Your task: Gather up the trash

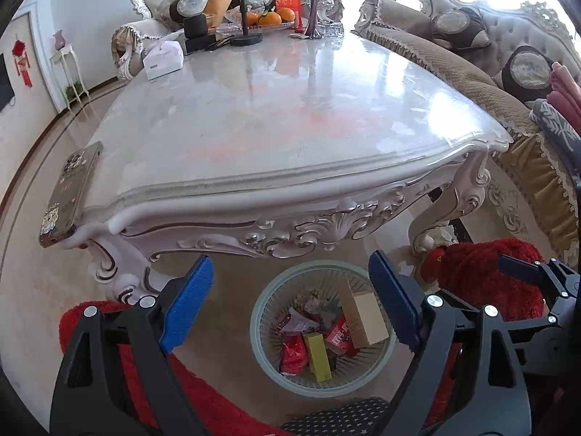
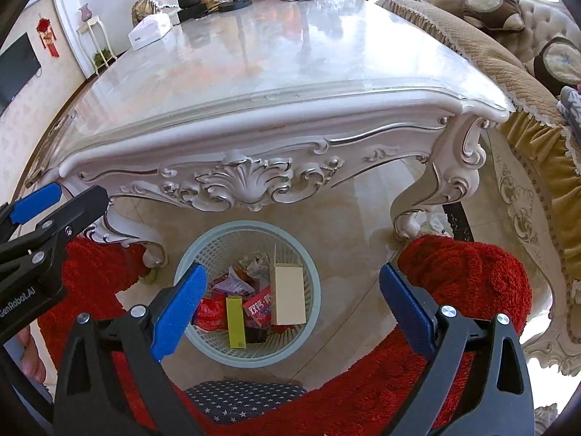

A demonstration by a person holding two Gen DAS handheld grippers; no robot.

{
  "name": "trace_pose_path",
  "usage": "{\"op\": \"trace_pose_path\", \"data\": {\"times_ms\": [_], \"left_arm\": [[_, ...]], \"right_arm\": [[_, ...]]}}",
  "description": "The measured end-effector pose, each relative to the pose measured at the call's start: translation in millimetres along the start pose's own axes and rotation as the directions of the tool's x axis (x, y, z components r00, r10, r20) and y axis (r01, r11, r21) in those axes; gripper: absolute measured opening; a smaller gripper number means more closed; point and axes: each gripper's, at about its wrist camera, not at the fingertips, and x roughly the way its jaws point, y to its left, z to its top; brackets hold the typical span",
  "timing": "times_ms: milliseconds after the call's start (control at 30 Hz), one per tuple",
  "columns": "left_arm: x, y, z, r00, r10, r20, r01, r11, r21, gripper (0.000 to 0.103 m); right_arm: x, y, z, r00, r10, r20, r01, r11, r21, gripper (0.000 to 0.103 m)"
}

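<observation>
Both tools hang above the floor in front of an ornate white table, pointing steeply down at a round pale-green basket (image 1: 319,327) that stands on the tiled floor just below the table's carved front edge.

The left hand-held gripper (image 1: 290,309) is released: its blue pads stand wide apart with nothing between them, and the basket shows through the gap. The right hand-held gripper (image 2: 294,305) is likewise released and empty, its pads framing the same basket from a slightly different angle. In the left view the right tool's black frame shows at about 3 o'clock; in the right view the left tool pokes in at 9 o'clock.

The trash is in the basket: a tall cream box (image 2: 288,296) leaning at its 2 o'clock side, a yellow-green box (image 2: 236,321) toward 6 o'clock, a red packet (image 1: 292,356) at 7 o'clock, a red-and-white wrapper (image 2: 259,307) in the middle, and crumpled paper (image 2: 254,263) at 12 o'clock.

The near and middle tabletop (image 1: 290,116) shows no loose wrappers. A phone (image 1: 70,196) lies at its 9 o'clock corner, and the far end at 12 o'clock carries a tissue box (image 1: 163,60), oranges (image 1: 270,18), a vase and a stand, none of which looks like rubbish.

Judging from this, collection looks finished or nearly so. What may be left is a check of the floor by the right table leg, where something pale and crumpled (image 1: 445,234) is too small to identify.
</observation>
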Motion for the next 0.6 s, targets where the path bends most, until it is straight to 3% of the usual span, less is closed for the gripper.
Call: {"op": "trace_pose_path", "data": {"times_ms": [600], "left_arm": [[1.0, -1.1, 0.1, 1.0, 0.011, -0.001, -0.011, 1.0, 0.003, 0.085]], "right_arm": [[1.1, 0.9, 0.6, 1.0, -0.005, 0.005, 0.005, 1.0, -0.016, 0.092]]}}
